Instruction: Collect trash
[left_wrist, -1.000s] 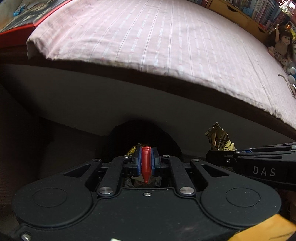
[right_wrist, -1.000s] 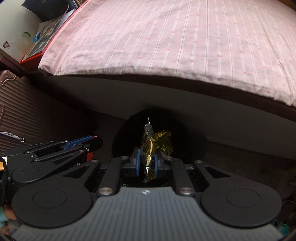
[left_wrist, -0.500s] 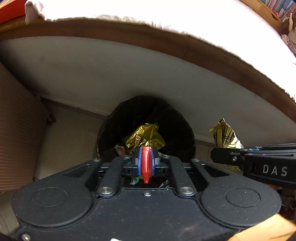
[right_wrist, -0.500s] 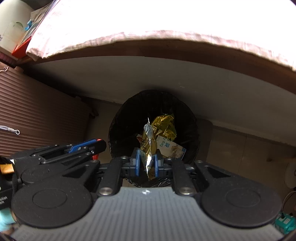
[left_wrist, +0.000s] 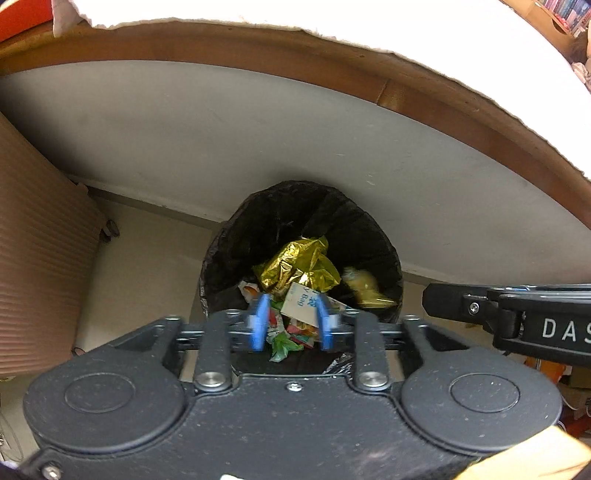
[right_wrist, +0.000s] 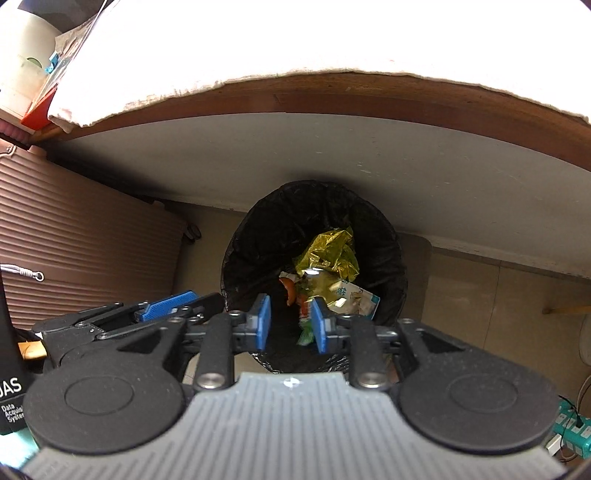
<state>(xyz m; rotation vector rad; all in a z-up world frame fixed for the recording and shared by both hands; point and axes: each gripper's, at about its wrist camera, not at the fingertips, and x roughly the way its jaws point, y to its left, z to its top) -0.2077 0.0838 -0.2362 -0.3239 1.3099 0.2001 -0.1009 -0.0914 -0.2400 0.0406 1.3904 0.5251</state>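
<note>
Over the mouth of the round bin lined with a black plastic bag (left_wrist: 301, 221), the left hand-held gripper (left_wrist: 290, 326) and the right hand-held gripper (right_wrist: 290, 323) both point steeply down. Their blue jaws have just been opening and stand parted with nothing between them. Below lies the trash: a crumpled gold foil wrapper (left_wrist: 295, 267), a white printed packet (right_wrist: 356, 295) and small coloured scraps. Behind the bin rises the bed's grey side panel (left_wrist: 258, 147).

My two grippers (left_wrist: 290, 326) (right_wrist: 290, 325) hang above the bin (left_wrist: 221, 258). It stands on the floor before the bed (left_wrist: 258, 122). A suitcase (left_wrist: 40, 266) lies left.
</note>
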